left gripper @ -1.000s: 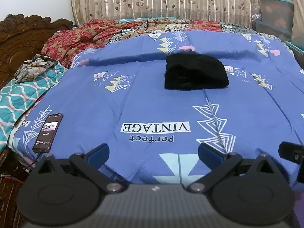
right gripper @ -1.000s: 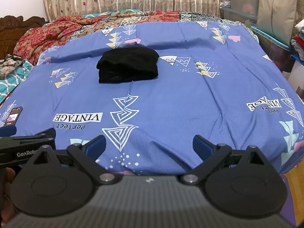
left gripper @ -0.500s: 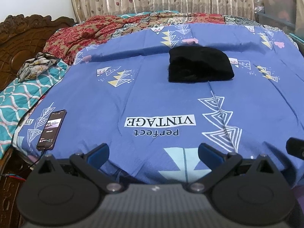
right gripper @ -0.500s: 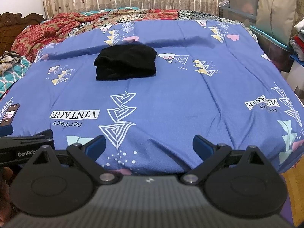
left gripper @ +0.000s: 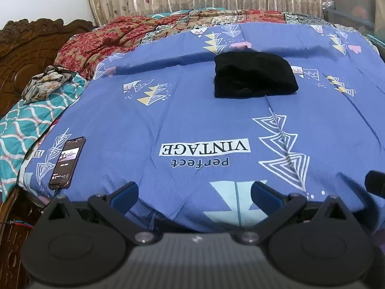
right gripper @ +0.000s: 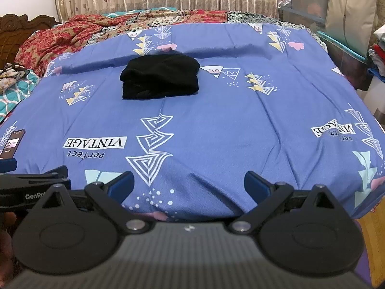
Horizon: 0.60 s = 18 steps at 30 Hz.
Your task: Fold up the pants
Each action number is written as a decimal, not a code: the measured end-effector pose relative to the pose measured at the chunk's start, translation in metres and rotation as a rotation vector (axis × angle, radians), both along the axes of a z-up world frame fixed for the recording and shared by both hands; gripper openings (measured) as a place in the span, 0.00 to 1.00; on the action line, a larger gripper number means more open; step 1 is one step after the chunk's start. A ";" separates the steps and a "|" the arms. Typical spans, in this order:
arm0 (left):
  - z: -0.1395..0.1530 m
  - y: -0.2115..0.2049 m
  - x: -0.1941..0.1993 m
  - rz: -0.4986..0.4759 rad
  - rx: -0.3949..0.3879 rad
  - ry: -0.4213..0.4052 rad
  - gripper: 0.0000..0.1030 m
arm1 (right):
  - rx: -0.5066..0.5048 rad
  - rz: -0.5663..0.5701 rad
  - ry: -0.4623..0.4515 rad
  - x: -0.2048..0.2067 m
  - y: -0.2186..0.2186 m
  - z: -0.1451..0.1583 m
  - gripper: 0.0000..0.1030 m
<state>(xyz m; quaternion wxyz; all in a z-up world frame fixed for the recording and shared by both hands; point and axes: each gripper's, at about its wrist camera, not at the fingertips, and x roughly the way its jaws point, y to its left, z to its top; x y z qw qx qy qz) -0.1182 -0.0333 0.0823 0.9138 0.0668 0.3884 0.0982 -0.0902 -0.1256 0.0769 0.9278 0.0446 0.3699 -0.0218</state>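
Note:
The black pants (left gripper: 253, 75) lie folded in a compact bundle on the blue patterned bedsheet (left gripper: 192, 120), far from me toward the middle back of the bed. They also show in the right wrist view (right gripper: 161, 75). My left gripper (left gripper: 194, 191) is open and empty at the near edge of the bed. My right gripper (right gripper: 189, 183) is open and empty, also at the near edge, to the right of the left one. The left gripper's body (right gripper: 31, 187) shows at the lower left of the right wrist view.
A phone (left gripper: 67, 162) on a cable lies at the bed's near left corner. A red patterned blanket (left gripper: 115, 38) is bunched at the back left. A teal quilt (left gripper: 31, 120) and carved headboard (left gripper: 28, 45) are left. Storage boxes (right gripper: 310, 0) stand at the right.
Both grippers have drawn back slightly from the bed and stay open. The folded pants have not moved.

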 end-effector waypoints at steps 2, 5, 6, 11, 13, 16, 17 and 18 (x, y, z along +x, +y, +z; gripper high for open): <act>0.000 0.001 0.001 0.006 0.000 0.002 1.00 | 0.005 0.002 0.000 0.000 -0.003 0.000 0.96; 0.000 0.000 0.002 0.002 0.000 0.014 1.00 | 0.024 0.004 -0.003 -0.001 -0.009 0.000 0.96; -0.001 -0.001 0.002 0.000 0.001 0.018 1.00 | 0.032 0.005 -0.005 -0.001 -0.011 0.000 0.96; -0.002 0.000 0.002 -0.006 0.001 0.033 1.00 | 0.064 0.016 -0.012 -0.002 -0.018 0.000 0.96; -0.003 0.001 0.002 -0.003 -0.003 0.035 1.00 | 0.065 0.023 -0.010 -0.002 -0.019 0.000 0.96; -0.003 0.002 0.002 -0.005 -0.010 0.042 1.00 | 0.068 0.034 -0.006 -0.001 -0.019 -0.001 0.96; -0.003 0.002 0.002 -0.009 -0.012 0.045 1.00 | 0.068 0.037 -0.004 -0.001 -0.019 -0.001 0.96; -0.004 0.001 0.002 -0.014 -0.015 0.049 1.00 | 0.068 0.040 -0.003 0.000 -0.020 -0.001 0.96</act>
